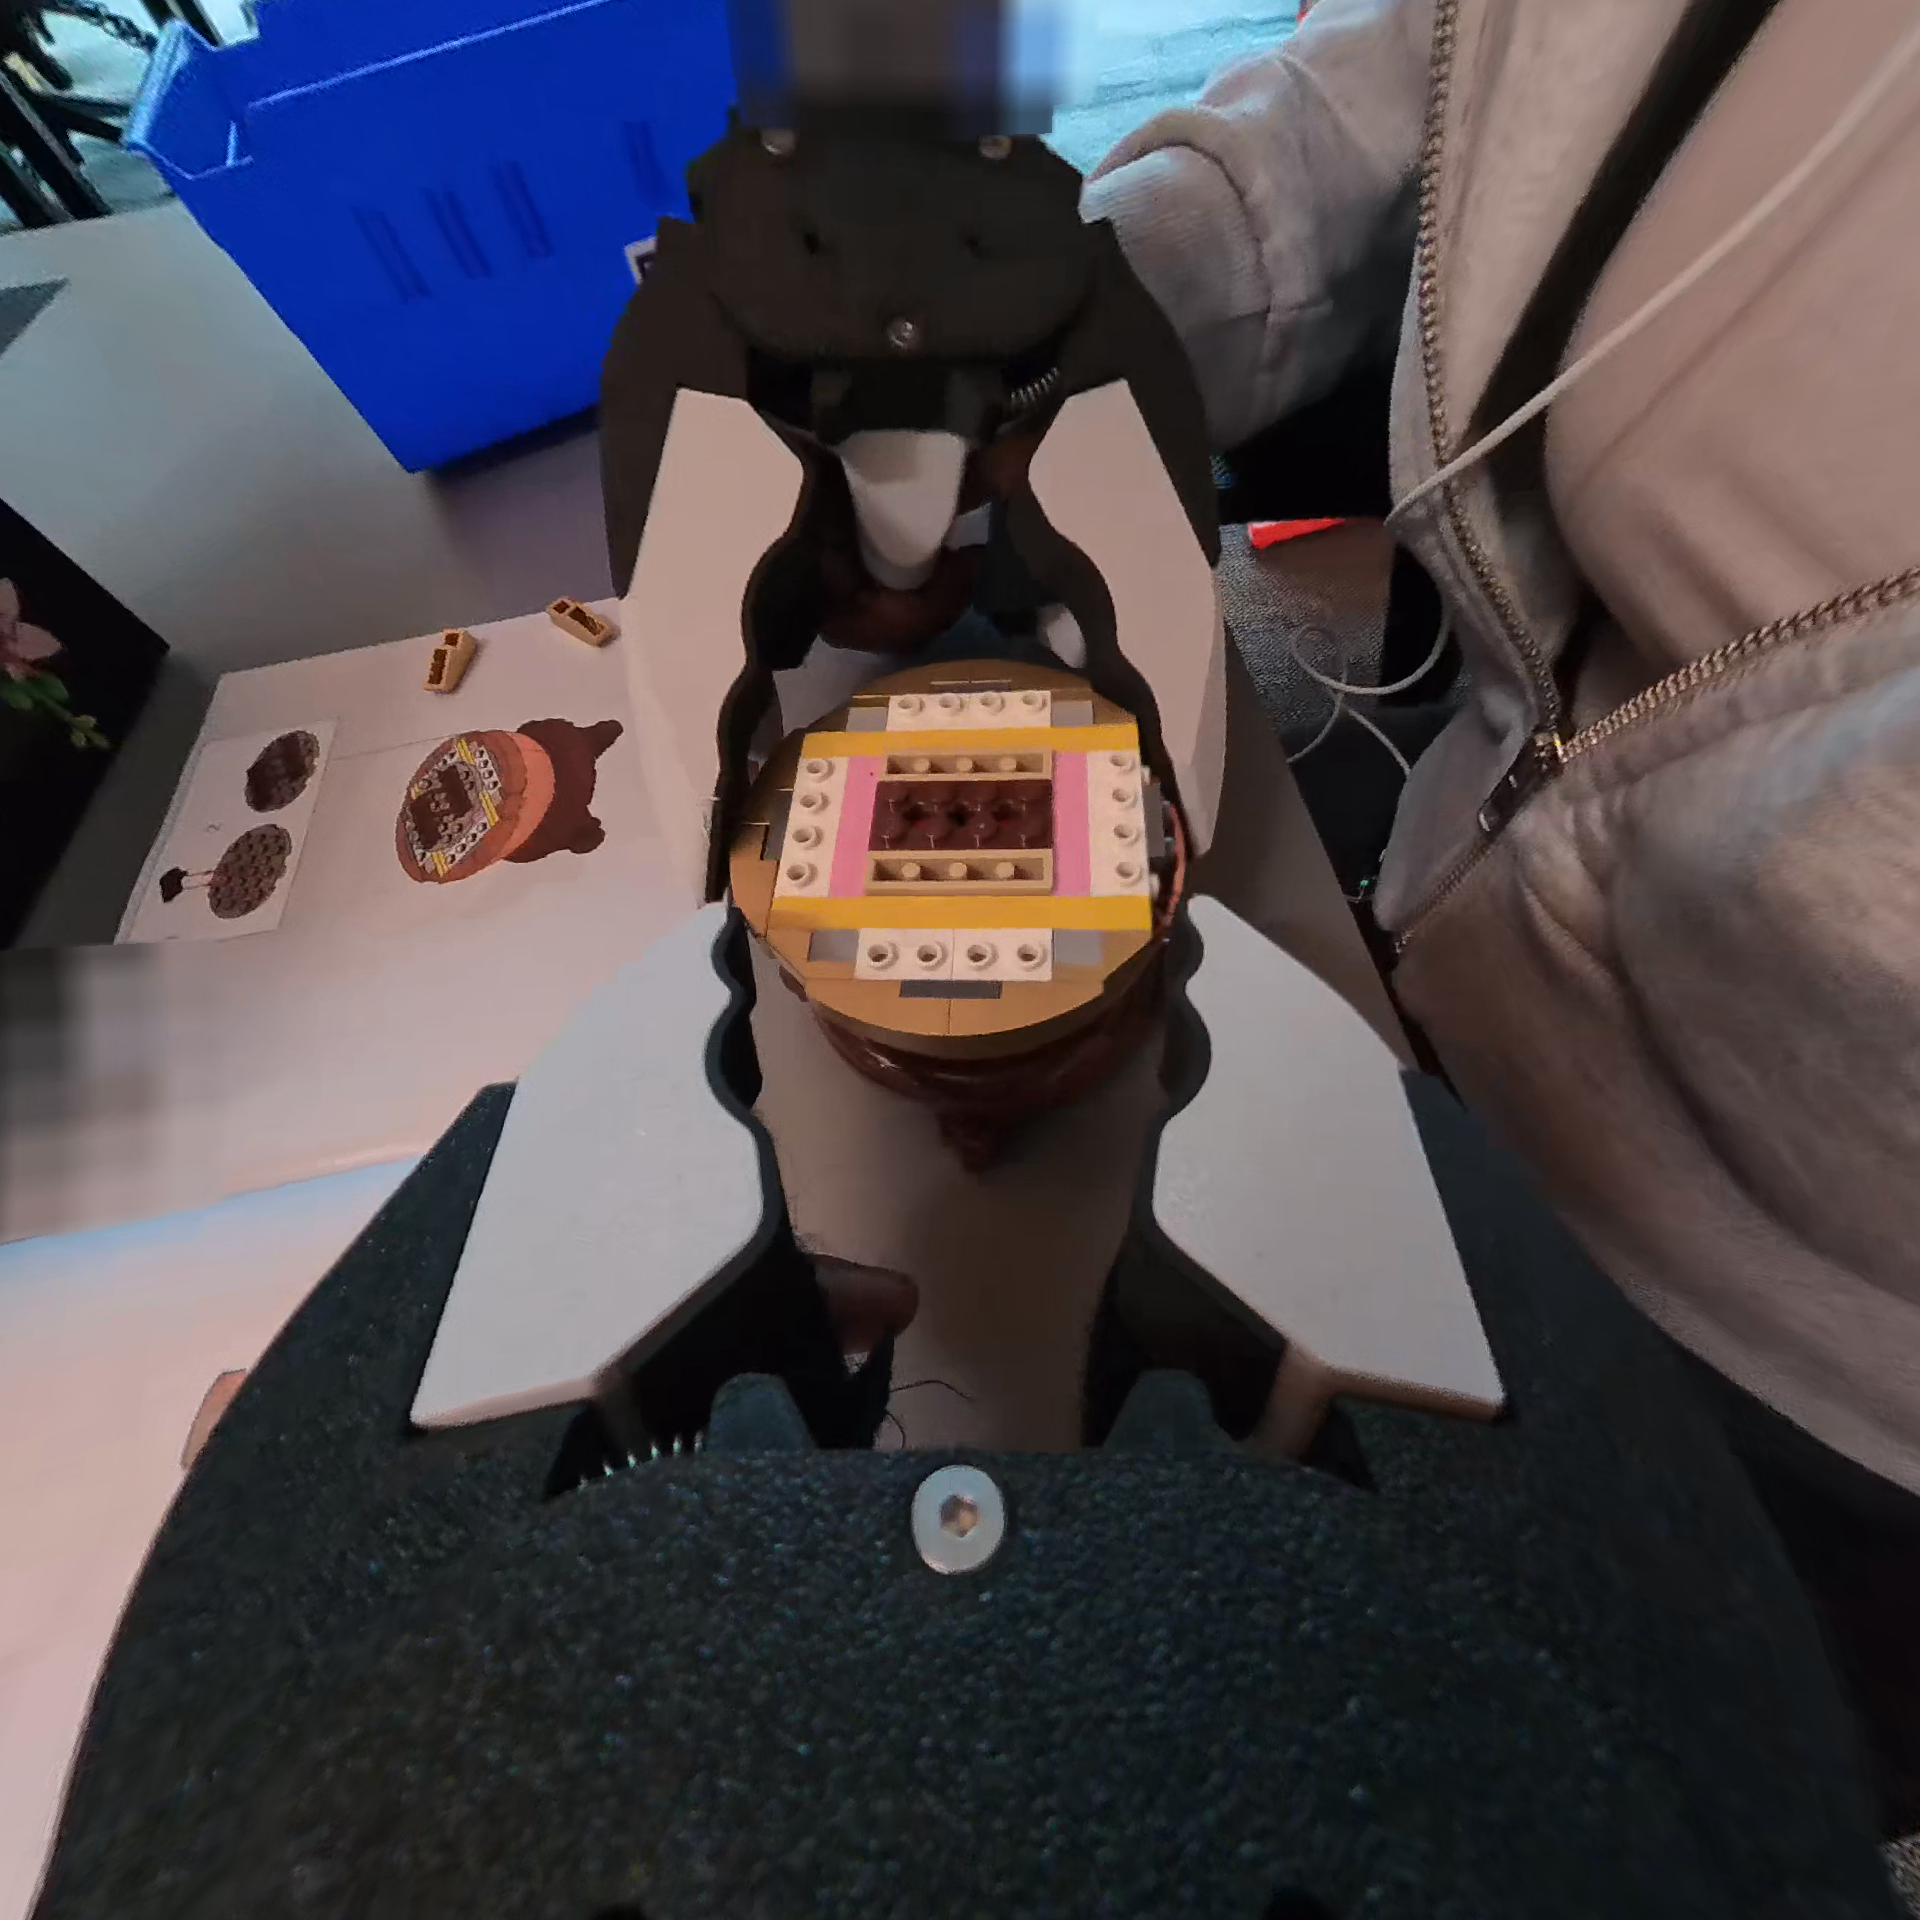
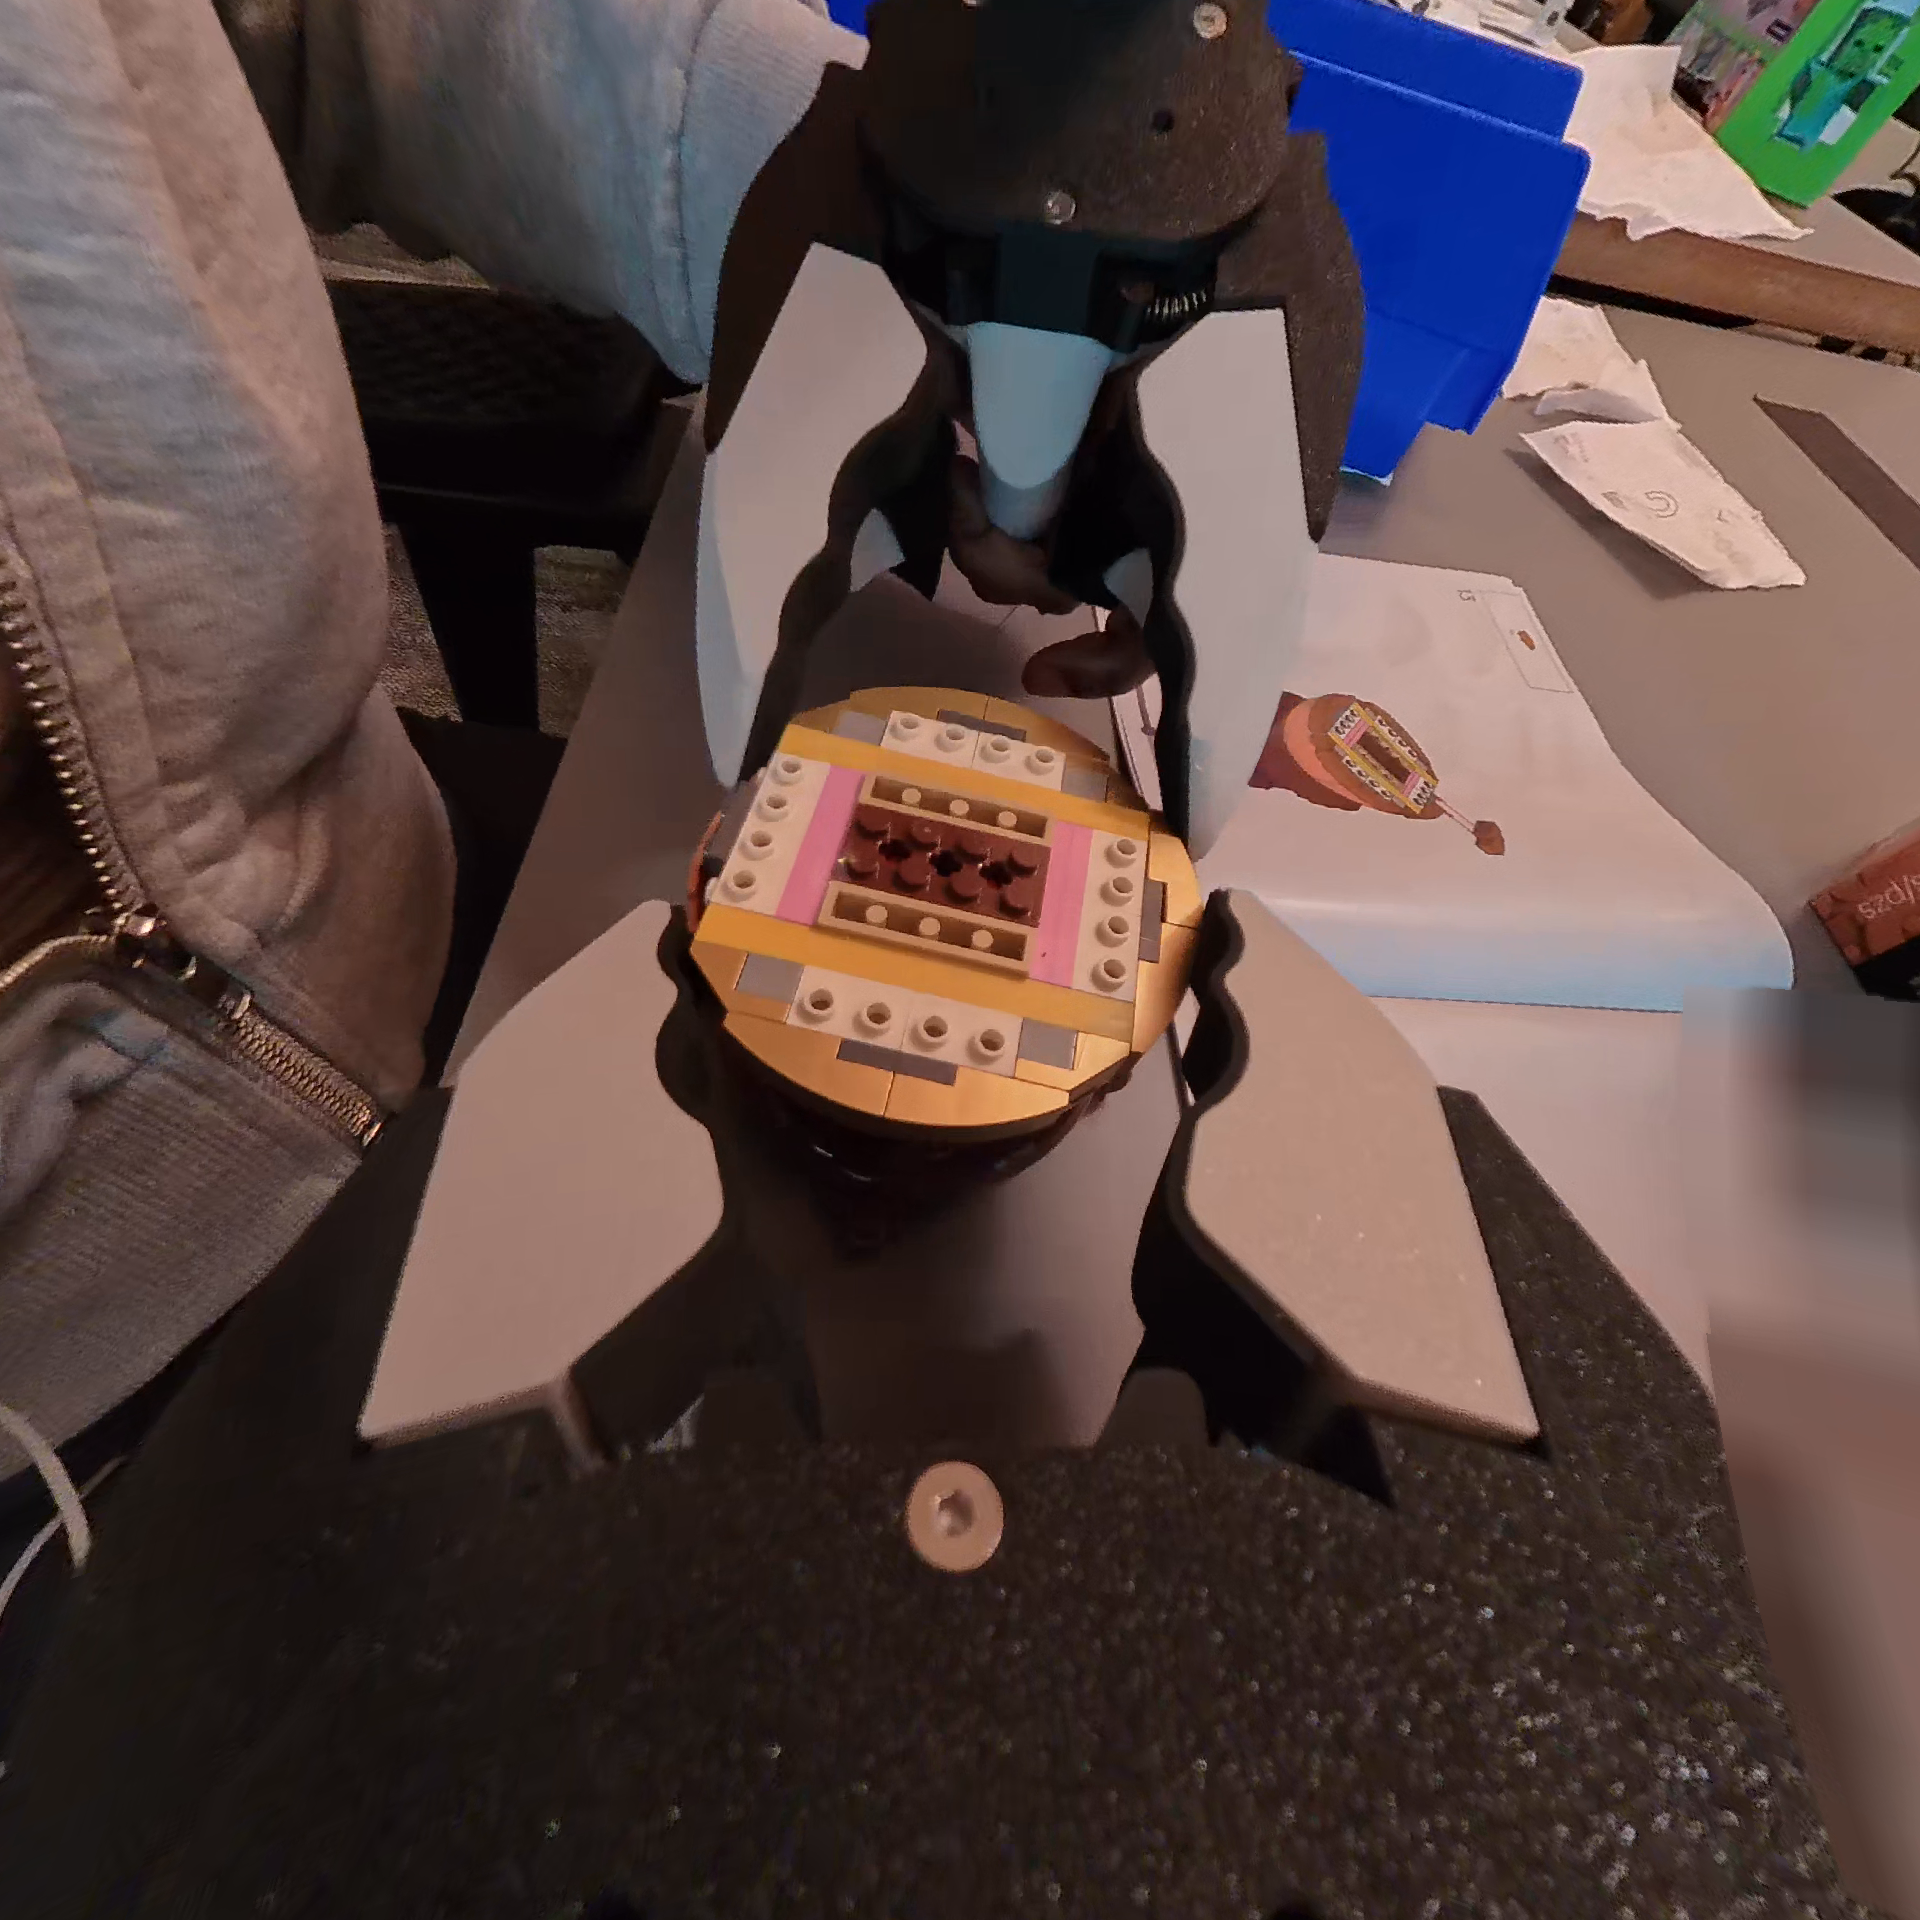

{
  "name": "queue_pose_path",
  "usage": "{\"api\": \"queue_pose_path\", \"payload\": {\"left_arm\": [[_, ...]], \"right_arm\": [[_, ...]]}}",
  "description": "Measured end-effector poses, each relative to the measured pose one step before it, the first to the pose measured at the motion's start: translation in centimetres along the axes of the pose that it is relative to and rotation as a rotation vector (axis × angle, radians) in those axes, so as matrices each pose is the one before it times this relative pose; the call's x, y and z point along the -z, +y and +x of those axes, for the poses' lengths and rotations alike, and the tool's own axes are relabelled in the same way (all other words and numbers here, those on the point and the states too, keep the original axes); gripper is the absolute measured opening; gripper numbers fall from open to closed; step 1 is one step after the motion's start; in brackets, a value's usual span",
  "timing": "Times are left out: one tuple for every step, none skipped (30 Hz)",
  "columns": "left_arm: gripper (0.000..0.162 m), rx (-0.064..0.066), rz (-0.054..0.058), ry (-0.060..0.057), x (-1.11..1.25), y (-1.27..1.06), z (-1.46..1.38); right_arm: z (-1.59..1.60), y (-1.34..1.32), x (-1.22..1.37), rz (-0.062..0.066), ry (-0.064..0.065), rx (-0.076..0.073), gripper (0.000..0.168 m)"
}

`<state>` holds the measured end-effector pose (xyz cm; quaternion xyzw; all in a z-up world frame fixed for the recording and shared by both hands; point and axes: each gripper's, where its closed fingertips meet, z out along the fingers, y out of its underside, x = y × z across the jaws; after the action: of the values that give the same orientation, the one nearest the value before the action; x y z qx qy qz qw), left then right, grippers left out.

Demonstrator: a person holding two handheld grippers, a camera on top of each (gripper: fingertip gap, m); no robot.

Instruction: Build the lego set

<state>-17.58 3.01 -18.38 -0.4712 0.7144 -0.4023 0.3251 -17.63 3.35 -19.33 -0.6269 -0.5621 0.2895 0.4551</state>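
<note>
Both my left fingers [image 1: 951,925] and right fingers [image 2: 940,914] clench the half-built round model [image 1: 951,831], two tan bricks [image 1: 449,660] waiting at ten o'clock.

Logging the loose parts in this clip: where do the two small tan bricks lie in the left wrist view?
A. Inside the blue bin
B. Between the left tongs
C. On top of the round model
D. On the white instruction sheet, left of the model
D: the two tan bricks lie loose on the instruction sheet, above its printed pictures and left of the round model, outside the blue bin.
</note>
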Motion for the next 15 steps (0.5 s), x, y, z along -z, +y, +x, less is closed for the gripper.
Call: {"api": "queue_pose_path", "payload": {"left_arm": [[0.075, 0.0028, 0.0074, 0.0052, 0.049, -0.008, -0.033], [0.075, 0.0060, 0.0058, -0.0021, 0.054, 0.033, -0.144], [0.075, 0.0034, 0.0031, -0.0065, 0.106, 0.057, -0.170], [0.074, 0.0012, 0.0012, -0.0062, 0.153, 0.063, -0.157], [0.072, 0.0040, 0.0027, -0.0091, 0.170, 0.037, -0.212], [0.075, 0.0063, 0.0067, -0.0144, 0.166, -0.043, -0.330], [0.080, 0.0033, 0.0077, -0.0103, 0.143, -0.063, -0.326], [0.082, -0.0023, 0.0129, 0.0021, 0.097, -0.142, -0.137], [0.084, -0.0007, 0.0214, 0.0079, 0.002, -0.265, -0.029], [0.087, 0.0034, 0.0204, 0.0164, -0.062, -0.277, 0.120], [0.089, 0.0031, 0.0074, 0.0189, -0.146, -0.086, 0.179], [0.090, -0.0024, -0.0093, 0.0107, -0.198, 0.154, 0.099], [0.090, -0.0099, -0.0159, 0.0051, -0.217, 0.279, 0.064], [0.090, -0.0116, -0.0118, 0.0085, -0.220, 0.262, 0.156], [0.090, -0.0047, -0.0048, 0.0083, -0.214, 0.140, 0.172]], "right_arm": [[0.103, 0.011, 0.014, 0.0016, -0.0014, 0.0002, 0.091], [0.315, 0.043, 0.062, -0.0058, 0.0173, 0.0003, 0.092], [0.519, 0.053, 0.150, -0.0084, 0.0392, 0.0040, 0.097], [0.449, 0.080, 0.244, -0.0095, 0.0381, 0.0067, 0.101], [0.255, 0.084, 0.328, -0.0062, 0.0290, 0.0065, 0.101], [0.003, 0.060, 0.300, -0.0004, 0.0149, 0.0028, 0.100], [-0.264, 0.037, 0.211, 0.0020, -0.0015, -0.0041, 0.098], [-0.296, 0.104, 0.083, -0.0018, -0.0018, -0.0082, 0.096], [-0.229, 0.180, -0.046, -0.0079, 0.0019, -0.0034, 0.096], [-0.118, 0.198, -0.119, -0.0107, 0.0056, 0.0029, 0.095], [-0.062, 0.100, -0.132, -0.0063, 0.0047, 0.0067, 0.094], [-0.013, 0.016, -0.126, 0.0002, 0.0034, 0.0041, 0.093], [0.038, -0.061, -0.090, 0.0052, 0.0034, -0.0006, 0.089], [0.147, -0.073, -0.063, 0.0073, 0.0084, -0.0030, 0.085], [0.106, -0.017, -0.023, 0.0039, 0.0041, 0.0029, 0.083]]}}
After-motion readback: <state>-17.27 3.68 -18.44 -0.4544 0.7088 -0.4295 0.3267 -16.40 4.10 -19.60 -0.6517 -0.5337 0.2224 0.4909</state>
